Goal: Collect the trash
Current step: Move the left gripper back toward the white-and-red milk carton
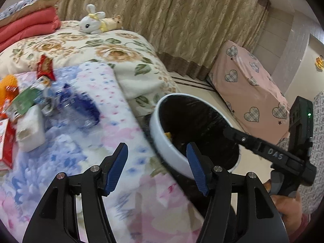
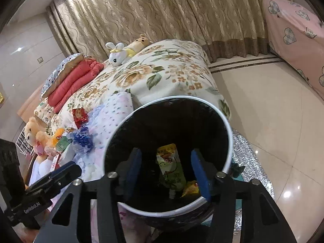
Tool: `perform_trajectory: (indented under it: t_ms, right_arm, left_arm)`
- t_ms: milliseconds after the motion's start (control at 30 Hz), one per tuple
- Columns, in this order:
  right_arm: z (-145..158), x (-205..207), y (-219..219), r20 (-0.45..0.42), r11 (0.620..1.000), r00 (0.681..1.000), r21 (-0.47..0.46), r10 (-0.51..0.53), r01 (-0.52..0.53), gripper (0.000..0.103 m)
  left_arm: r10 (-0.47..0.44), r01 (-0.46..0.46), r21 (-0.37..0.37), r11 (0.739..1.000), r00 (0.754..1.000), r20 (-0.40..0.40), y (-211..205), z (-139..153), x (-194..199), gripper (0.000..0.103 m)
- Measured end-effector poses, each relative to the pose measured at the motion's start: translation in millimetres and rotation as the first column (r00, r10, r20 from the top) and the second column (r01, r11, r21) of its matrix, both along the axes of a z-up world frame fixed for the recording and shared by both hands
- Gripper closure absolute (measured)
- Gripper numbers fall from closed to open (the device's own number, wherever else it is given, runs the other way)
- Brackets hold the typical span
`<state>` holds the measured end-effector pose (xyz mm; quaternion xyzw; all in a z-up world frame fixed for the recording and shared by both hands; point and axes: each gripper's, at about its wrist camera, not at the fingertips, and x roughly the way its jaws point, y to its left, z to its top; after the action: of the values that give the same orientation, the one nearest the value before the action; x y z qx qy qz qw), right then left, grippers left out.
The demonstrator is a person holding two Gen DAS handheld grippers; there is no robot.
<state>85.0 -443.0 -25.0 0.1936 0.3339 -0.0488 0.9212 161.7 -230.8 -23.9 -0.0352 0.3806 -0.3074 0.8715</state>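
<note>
The left hand-held gripper stood spread, its blue pads apart with nothing between them, poised over the pastel floral blanket on the bed. The right hand-held gripper was likewise spread and empty, its fingers framing the mouth of the white-rimmed trash bin, which carried a black liner. Inside the bin, between the right fingers as seen, a green and white snack pouch lay loose, touched by neither pad, with a yellow wrapper just beside it at its 4 o'clock. In the left wrist view the same bin sat at 3 o'clock of the left gripper, against the edge of the bed, and the right gripper's body reached over the bin's rim from 3 o'clock, gripped by a hand at the frame's lower right. Remaining trash lay in a cluster on the blanket at 10 o'clock of the left gripper: a crumpled clear plastic bottle with a blue label, a red snack packet, a green packet, a white tissue pack and a red and white box at the frame's left edge. A white plush rabbit rested at 12 o'clock on the rose-patterned quilt, with folded red bedding at 10 o'clock of it. Motion blur softened the bottle's outline.
</note>
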Motion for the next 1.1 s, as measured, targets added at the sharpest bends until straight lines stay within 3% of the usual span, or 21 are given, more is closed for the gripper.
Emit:
perform_trajectory:
  t_ms: [67, 267, 700, 1100]
  right_arm:
    - [1.5, 0.9, 9.7, 0.009, 1.000, 1.000, 0.000, 0.018, -0.018, 0.029]
    - [1.8, 5.9, 43.3, 0.016, 0.996, 0.996, 0.003, 0.087, -0.087, 0.021]
    - [-7.3, 20.0, 119.7, -0.001, 0.970, 0.970, -0.006, 0.244, -0.244, 0.015]
    - [-17.4, 41.2, 162.9, -0.018, 0.941, 0.941, -0.020, 0.337, -0.337, 0.015]
  left_arm:
    - [0.022, -0.022, 0.000, 1.000, 1.000, -0.006, 11.5, -2.4, -1.8, 0.041]
    - [0.112, -0.112, 0.006, 0.994, 0.993, -0.025, 55.2, -12.1, -8.2, 0.038]
    - [0.302, -0.302, 0.005, 0.953, 0.951, -0.061, 147.7, -25.7, -16.8, 0.036]
    - [0.388, -0.387, 0.033, 0.921, 0.919, -0.067, 185.2, -30.7, -15.2, 0.034]
